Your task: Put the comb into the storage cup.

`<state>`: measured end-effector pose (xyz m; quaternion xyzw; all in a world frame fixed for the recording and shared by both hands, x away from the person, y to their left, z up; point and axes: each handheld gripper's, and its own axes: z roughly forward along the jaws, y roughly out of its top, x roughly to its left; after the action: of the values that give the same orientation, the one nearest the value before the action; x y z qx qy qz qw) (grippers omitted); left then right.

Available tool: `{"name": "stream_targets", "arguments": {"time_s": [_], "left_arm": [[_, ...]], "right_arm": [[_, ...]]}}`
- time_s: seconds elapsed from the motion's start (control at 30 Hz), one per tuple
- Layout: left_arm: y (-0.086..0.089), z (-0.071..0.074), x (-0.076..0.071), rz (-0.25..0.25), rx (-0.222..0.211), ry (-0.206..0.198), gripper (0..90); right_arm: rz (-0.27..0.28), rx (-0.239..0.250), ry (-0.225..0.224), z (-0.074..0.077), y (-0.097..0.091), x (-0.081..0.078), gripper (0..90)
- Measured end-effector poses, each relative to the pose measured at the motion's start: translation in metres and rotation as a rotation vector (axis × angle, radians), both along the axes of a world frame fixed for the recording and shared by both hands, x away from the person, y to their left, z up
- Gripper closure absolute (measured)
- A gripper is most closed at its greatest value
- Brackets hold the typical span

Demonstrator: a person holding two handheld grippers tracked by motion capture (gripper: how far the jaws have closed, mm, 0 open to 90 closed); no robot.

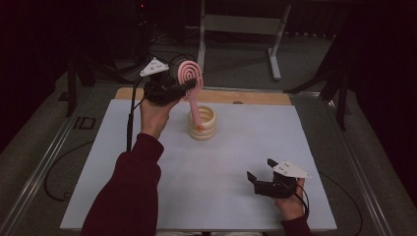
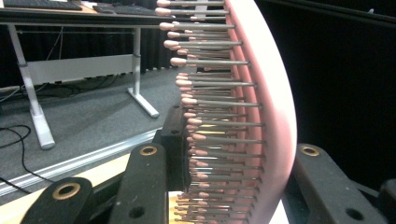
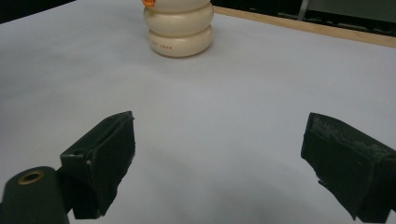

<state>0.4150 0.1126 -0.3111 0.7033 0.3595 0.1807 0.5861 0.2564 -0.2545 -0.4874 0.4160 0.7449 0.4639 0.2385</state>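
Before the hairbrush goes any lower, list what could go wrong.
1. The left claw grips the pink hairbrush by its head, with bristles against one jaw; that hold may slip or twist.
2. The handle tip sits at the mouth of the cream ringed holder; pushing off-centre could tip or shove it, since nothing steadies it.
3. The right claw hangs open over the white mat, too far away to catch the holder.

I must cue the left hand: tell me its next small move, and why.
Probably lower it straight down. The left gripper clamps the pink oval bristle hairbrush by its head, and the handle tip already sits in the cream ribbed ring-shaped holder.
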Motion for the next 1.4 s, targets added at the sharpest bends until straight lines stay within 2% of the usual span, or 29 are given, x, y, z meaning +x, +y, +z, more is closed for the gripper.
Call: {"name": "stream_targets", "arguments": {"time_s": [0.33,0.73,0.97,1.4], "left_arm": [[-0.003,0.004,0.009,0.025,0.021,-0.01,63.6],[-0.004,0.001,0.016,0.047,-0.01,-0.007,63.7],[-0.006,-0.004,0.02,0.054,-0.013,-0.01,63.7],[-0.012,-0.011,0.026,0.059,-0.016,-0.018,63.6]], "right_arm": [[-0.001,0.001,-0.001,0.0,-0.001,-0.002,10.1],[-0.011,0.007,-0.001,0.0,-0.008,-0.005,10.1],[-0.02,0.028,-0.004,0.0,-0.011,-0.005,10.2],[-0.015,0.027,-0.003,-0.002,-0.012,-0.005,10.2]]}}
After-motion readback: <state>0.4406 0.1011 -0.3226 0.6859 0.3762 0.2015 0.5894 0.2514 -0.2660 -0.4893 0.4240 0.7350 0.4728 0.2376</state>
